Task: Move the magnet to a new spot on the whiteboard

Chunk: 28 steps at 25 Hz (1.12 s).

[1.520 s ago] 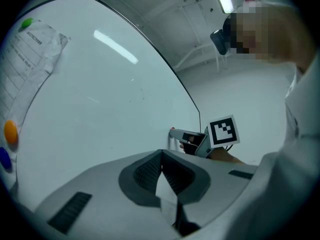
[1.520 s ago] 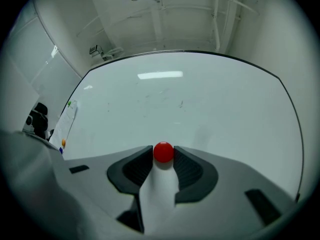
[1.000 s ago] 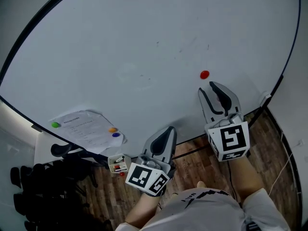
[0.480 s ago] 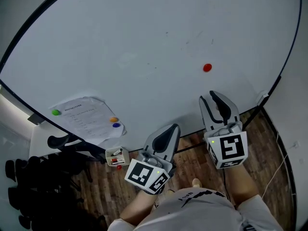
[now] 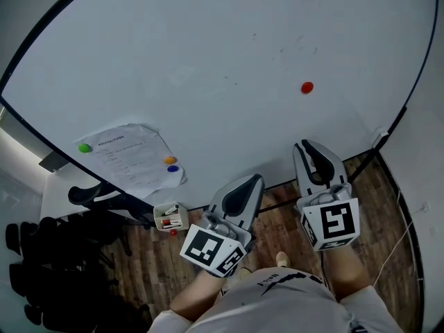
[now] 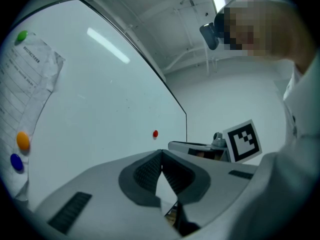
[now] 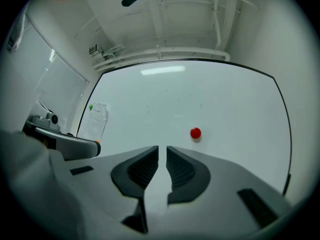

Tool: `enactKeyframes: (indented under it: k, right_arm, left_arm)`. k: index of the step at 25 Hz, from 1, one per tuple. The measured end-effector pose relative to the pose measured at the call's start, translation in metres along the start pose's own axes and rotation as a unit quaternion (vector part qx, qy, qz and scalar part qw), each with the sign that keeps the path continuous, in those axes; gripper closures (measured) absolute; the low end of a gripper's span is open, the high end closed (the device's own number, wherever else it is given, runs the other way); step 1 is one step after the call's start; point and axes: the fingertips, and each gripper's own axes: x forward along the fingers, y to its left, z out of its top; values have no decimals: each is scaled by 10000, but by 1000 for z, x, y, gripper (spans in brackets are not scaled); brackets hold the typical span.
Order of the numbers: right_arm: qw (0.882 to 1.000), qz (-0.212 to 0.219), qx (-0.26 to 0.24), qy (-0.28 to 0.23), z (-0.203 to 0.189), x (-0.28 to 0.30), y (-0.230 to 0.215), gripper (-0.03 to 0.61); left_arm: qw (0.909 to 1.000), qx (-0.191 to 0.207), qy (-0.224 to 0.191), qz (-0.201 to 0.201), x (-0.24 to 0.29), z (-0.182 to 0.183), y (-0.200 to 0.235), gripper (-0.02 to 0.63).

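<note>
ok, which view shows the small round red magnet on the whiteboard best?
Right gripper view: the small round red magnet sits near the centre, at its largest and with nothing in front of it. Head view shows it smaller, on the right part of the whiteboard. Left gripper view shows only a tiny red dot.

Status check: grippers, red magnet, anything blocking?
Left hand-held gripper shut, empty. Right hand-held gripper empty, jaws closing. Red magnet on whiteboard, clear of both. Nothing between it and the right one.
</note>
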Motion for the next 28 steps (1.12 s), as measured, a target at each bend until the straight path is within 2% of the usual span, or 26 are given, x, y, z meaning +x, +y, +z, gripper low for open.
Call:
enactKeyframes:
  k: [8, 15, 28]
  right_arm:
    - [9998, 113, 174, 28, 0, -8, 21, 563]
    - [9980, 338, 472, 258, -12, -13, 38, 565]
    - [9974, 447, 485, 297, -13, -15, 46, 565]
  left_arm:
    - [10000, 15, -16, -16, -16, 5, 2, 603]
    - [10000, 7, -48, -4, -23, 8, 3, 603]
    - [10000, -30, -71, 47, -27, 7, 2, 603]
